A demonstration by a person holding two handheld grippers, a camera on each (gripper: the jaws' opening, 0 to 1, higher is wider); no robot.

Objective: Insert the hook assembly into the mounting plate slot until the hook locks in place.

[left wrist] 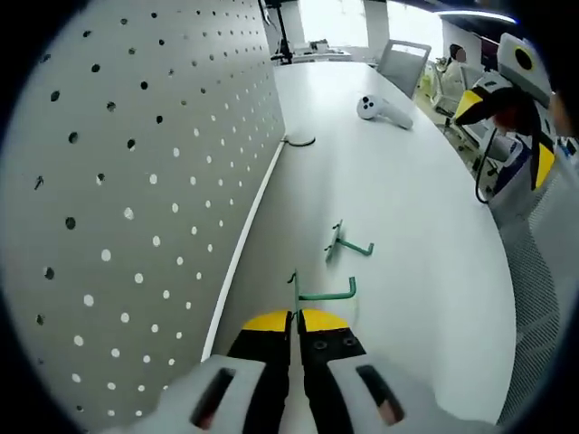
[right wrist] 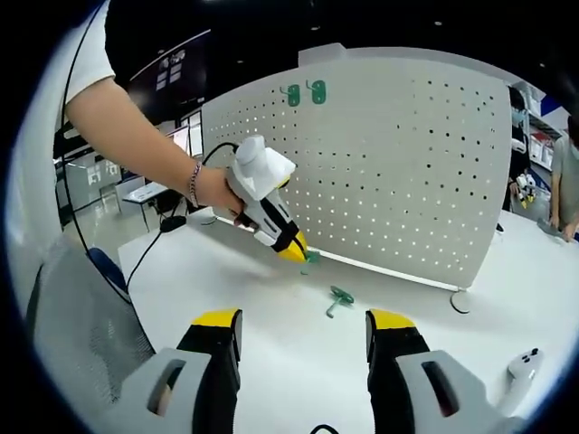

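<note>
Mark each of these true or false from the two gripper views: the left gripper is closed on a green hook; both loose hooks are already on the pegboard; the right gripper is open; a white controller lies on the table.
1. The left gripper is closed on a green hook. True.
2. Both loose hooks are already on the pegboard. False: one is in the left gripper, and the second green hook lies on the white table. Two others hang high on the pegboard.
3. The right gripper is open. True: its fingers stand wide apart, holding nothing.
4. A white controller lies on the table. True.
5. The right gripper is touching the second hook. False: it hangs short of it.
</note>
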